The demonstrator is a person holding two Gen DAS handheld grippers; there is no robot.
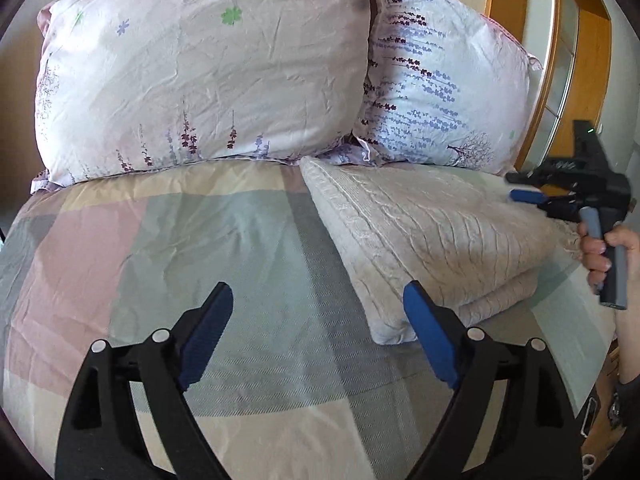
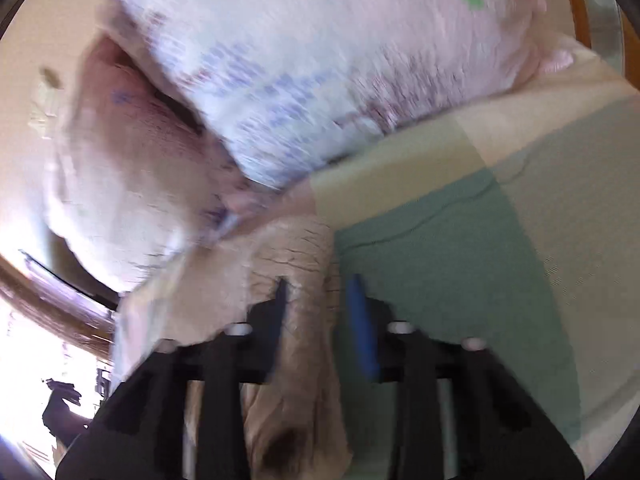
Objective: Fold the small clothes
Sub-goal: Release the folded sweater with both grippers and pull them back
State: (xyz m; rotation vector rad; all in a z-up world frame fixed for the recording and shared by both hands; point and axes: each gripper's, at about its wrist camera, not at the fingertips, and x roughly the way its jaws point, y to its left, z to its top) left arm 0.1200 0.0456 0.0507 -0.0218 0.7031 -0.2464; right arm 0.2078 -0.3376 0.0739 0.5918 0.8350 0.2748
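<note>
Sweater [image 1: 436,240], cream cable-knit, folded on checked bedspread [image 1: 180,240]; left gripper [image 1: 318,324] spread wide, empty; right gripper [image 2: 320,320] jaws w/ sweater between, grip unclear.

We find no text, label, brand, number or sign that we can read in either view. The pillows [image 1: 204,76] carry only printed flowers and a green clover, with no lettering; the folded knit garment [image 1: 432,236] and the checked bedcover [image 1: 168,240] bear no tag we can make out. The right wrist view is blurred, so we cannot tell whether any small print stands there.
</note>
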